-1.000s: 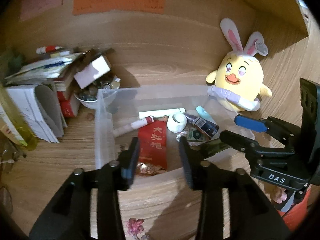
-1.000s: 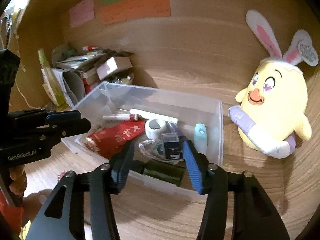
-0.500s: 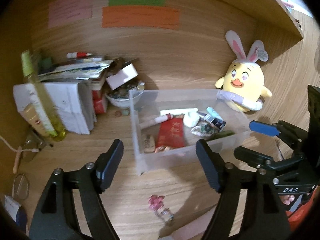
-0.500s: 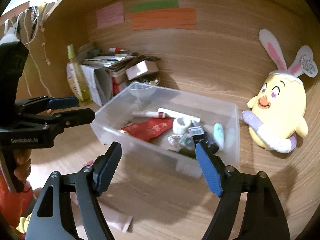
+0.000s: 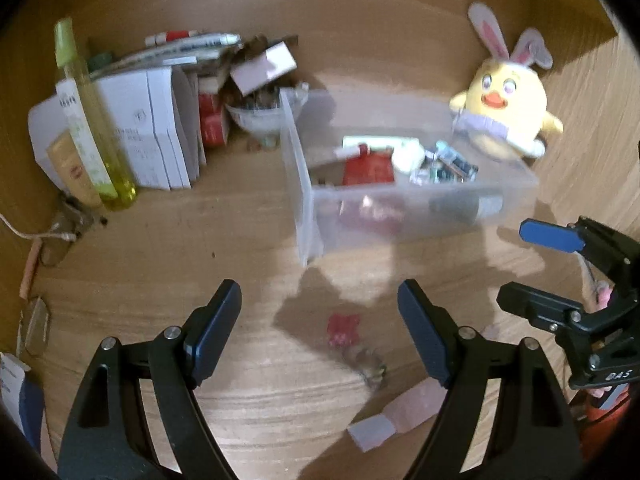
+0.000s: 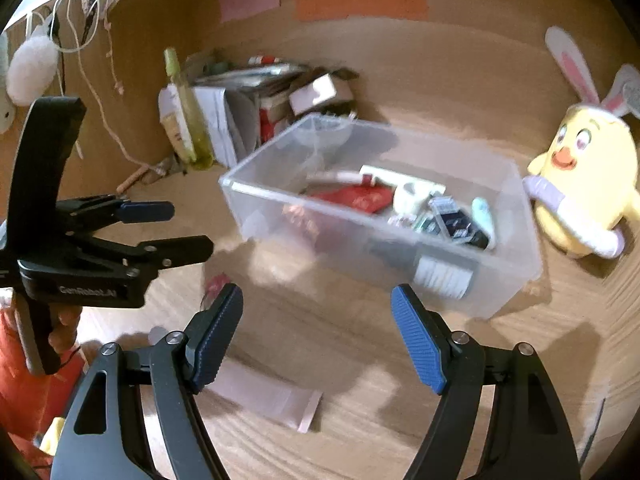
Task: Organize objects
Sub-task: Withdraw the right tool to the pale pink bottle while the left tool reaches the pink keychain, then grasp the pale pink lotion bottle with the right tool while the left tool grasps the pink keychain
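A clear plastic bin (image 5: 304, 184) (image 6: 500, 288) stands on the wooden desk, holding a red envelope (image 5: 368, 168) (image 6: 356, 198), a white roll, a pen and other small items. My left gripper (image 5: 318, 300) (image 6: 188, 228) hovers in front of the bin, its jaws opening with nothing between them. Beside it, my right gripper (image 6: 318, 304) (image 5: 528, 268) is open and empty. On the desk below them lie a small pink trinket (image 5: 342, 326) (image 6: 216, 282) and a flat pink-and-white packet (image 5: 396, 412) (image 6: 264, 396).
A yellow plush chick (image 5: 504, 108) (image 6: 584, 184) with rabbit ears sits right of the bin. At the back left stand a yellow-green bottle (image 5: 88, 128), white booklets, red boxes and a filled bowl (image 5: 256, 120). Sticky notes (image 6: 360, 0) hang on the back wall.
Both grippers have drawn back from the bin and their jaws have spread wide. The bin looks farther off, and the pink trinket and packet have come into view.
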### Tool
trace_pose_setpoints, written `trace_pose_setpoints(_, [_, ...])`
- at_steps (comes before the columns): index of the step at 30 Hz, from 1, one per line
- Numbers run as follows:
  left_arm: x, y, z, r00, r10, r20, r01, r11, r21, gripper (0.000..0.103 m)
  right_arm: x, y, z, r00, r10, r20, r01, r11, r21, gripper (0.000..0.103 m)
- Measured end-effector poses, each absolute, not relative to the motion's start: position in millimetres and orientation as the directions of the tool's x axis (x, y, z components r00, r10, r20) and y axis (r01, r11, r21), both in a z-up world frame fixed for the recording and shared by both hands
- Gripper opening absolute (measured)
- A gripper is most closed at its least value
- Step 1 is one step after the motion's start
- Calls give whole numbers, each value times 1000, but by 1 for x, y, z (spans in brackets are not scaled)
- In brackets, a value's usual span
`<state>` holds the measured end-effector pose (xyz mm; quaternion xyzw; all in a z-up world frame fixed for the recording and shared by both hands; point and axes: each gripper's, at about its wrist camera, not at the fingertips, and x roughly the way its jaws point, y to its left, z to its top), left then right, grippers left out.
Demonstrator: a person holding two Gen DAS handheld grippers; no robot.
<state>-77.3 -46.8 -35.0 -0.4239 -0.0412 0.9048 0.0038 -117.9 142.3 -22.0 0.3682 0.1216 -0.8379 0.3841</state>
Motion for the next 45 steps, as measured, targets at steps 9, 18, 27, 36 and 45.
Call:
trace_pose_setpoints(9, [-78, -41, -66, -566, 86, -820, -6, -995, -100, 66, -87, 125, -52, -294, -570, -767, 819, -564, 105, 76])
trace_pose_setpoints(18, [-75, -46, -73, -582, 59, -811, -8, -998, -67, 25, -73, 105, -65, -241, -561, -792, 852, -513, 105, 82])
trace_pose_setpoints(27, [-64, -66, -72, -593, 73, -802, 15, -995, -102, 19, -56, 72, -72, -220, -529, -820, 900, -434, 38, 82])
trace_pose_setpoints(36, [-52, -80, -62, -627, 85, -774, 35, -990, -137, 19, -63, 67, -74, -265, -505, -821, 879, -477, 9, 42])
trace_pose_setpoints(45, [-51, -73, -52, -652, 115, -749, 18, -986, -166, 19, -73, 86, -70, -304, -508, -806, 832, -554, 35, 30])
